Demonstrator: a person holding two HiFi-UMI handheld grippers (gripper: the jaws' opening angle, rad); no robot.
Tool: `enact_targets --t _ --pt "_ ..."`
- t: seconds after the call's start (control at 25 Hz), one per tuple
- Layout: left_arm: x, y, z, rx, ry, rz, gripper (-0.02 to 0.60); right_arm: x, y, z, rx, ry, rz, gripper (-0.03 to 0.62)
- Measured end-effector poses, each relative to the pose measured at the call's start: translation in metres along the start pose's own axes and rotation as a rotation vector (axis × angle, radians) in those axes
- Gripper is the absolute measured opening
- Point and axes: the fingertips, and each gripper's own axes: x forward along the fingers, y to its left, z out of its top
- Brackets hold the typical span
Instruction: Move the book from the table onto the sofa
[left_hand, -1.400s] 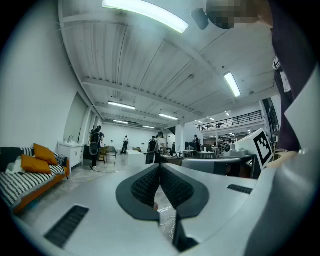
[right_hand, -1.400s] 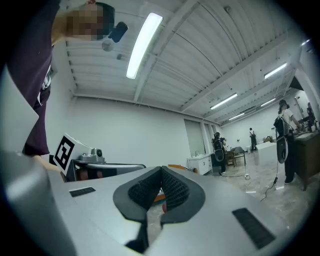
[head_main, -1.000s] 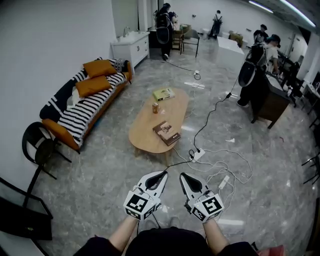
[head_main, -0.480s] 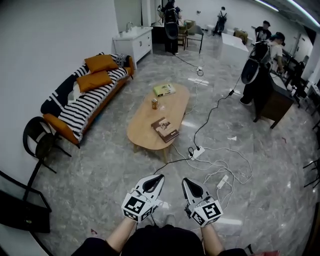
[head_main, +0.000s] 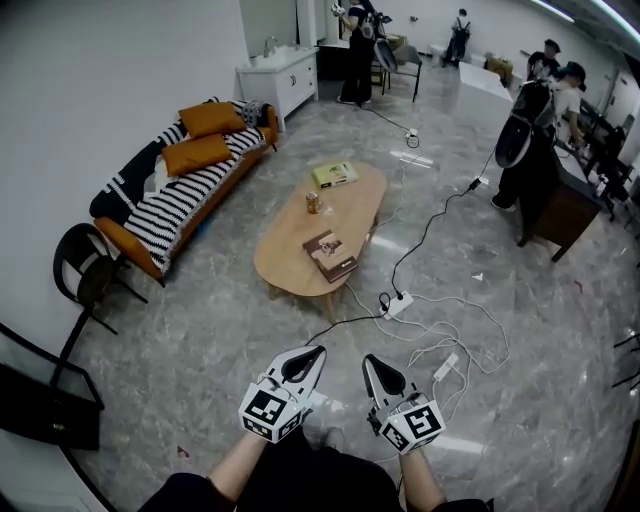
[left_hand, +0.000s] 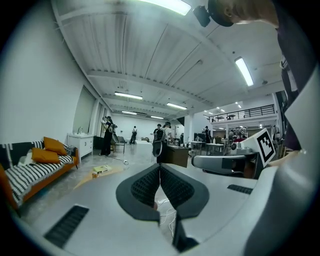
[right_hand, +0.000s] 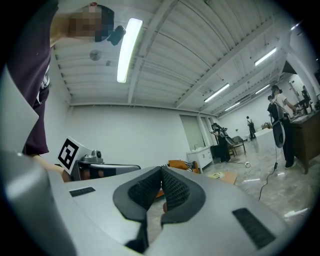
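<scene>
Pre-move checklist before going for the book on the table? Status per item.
1. Grippers empty: ok. The left gripper and right gripper hold nothing.
2. Jaws open for a grasp: not ok. Both are shut.
3. Target book unambiguous: cannot tell. A brown book and a green book both lie on the table.
4. Walkway clear: not ok. A corded power strip lies on the floor before the table.
5. Sofa landing spot: ok. The striped seat is bare.

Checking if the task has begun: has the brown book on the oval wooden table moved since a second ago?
No. The brown book keeps its spot on the oval wooden table, nearer than the small can.
</scene>
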Motion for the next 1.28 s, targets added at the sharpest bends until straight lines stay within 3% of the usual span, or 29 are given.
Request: enact_targets --t 0.6,1.28 --pt "0.063 0.059 -0.008 -0.021 0.039 0.018 0.015 0.059 -0.064 -0.014 0.044 0.029 -0.004 0.024" --pt "0.163 0.233 -0.004 -0.096 0.085 0.001 0.017 0.246 -0.145 -0.012 0.082 0.092 -0.047 0.024"
